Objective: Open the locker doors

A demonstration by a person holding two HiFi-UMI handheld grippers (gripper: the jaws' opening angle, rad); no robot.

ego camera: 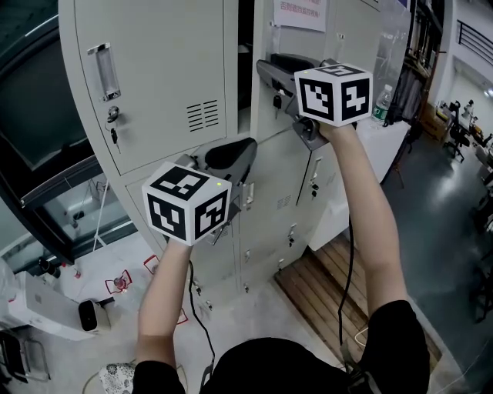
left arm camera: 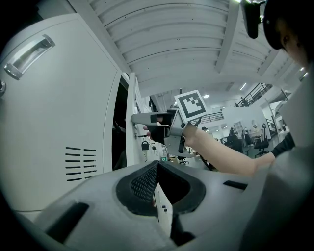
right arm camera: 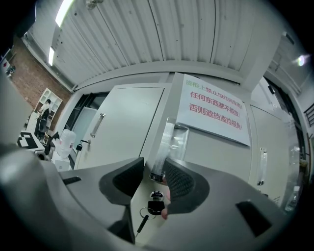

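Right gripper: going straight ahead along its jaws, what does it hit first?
The door handle: its lower end sits between the jaws of the right gripper. Past that, probably the locker door face behind it, though depth is unclear.

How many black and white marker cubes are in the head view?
2. The lower cube is left of centre; the upper cube is up at its right. None seems hidden.

- Sign point(ego camera: 302, 11): top cut off by the head view's upper edge.
- Key point(right arm camera: 154, 207): partly behind a jaw.
- Door edge point(left arm camera: 163, 211): lower end buried in the left gripper point(left arm camera: 158, 171).
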